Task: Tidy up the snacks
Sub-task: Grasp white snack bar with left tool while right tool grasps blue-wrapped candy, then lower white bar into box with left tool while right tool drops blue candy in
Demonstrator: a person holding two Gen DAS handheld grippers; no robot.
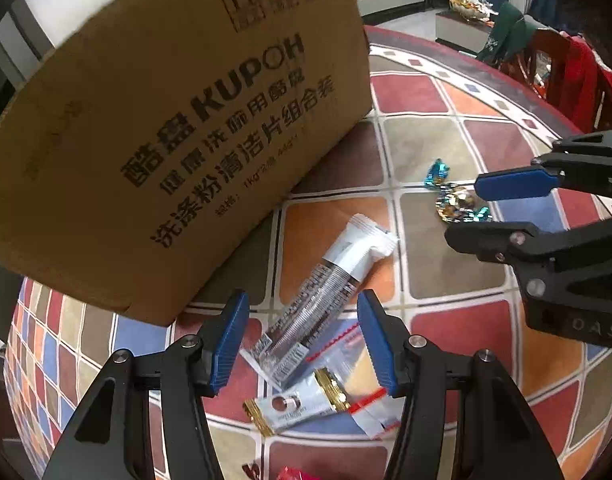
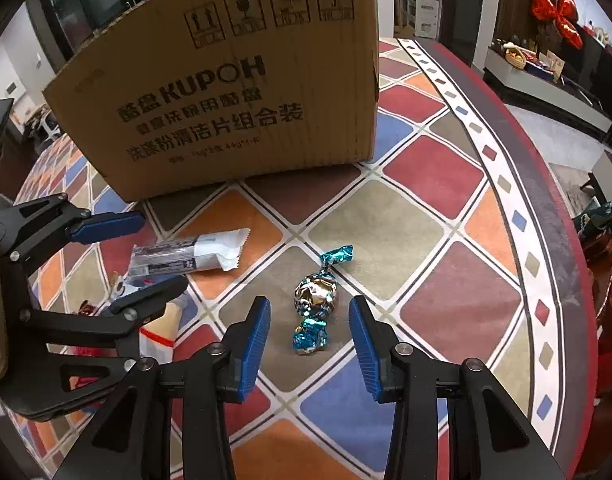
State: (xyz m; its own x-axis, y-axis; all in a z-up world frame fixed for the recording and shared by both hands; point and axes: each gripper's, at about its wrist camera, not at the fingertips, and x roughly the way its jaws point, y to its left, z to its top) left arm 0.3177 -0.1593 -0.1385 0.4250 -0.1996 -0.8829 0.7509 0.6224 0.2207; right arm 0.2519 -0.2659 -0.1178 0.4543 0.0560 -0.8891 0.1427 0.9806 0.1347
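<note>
A large cardboard box [image 1: 165, 120] stands on the patterned table; it also shows in the right wrist view [image 2: 233, 88]. My left gripper [image 1: 303, 332] is open, its jaws on either side of a long silver-and-white snack bar [image 1: 326, 292], just above it. Under the bar's near end lie a small gold-edged packet [image 1: 297, 404] and a clear red-trimmed bag [image 1: 362, 372]. My right gripper [image 2: 310, 340] is open around a teal-and-gold foil candy [image 2: 316, 296], not touching it. The candy [image 1: 454, 196] and right gripper [image 1: 494, 208] show in the left wrist view, the bar [image 2: 189, 256] and left gripper [image 2: 145, 252] in the right.
The round table [image 2: 426, 168] has a colourful tiled cover with a red rim [image 2: 566, 220]. A red wrapper [image 1: 293, 474] lies at the near edge. Chairs with clothes [image 1: 566, 72] stand beyond the table on the right.
</note>
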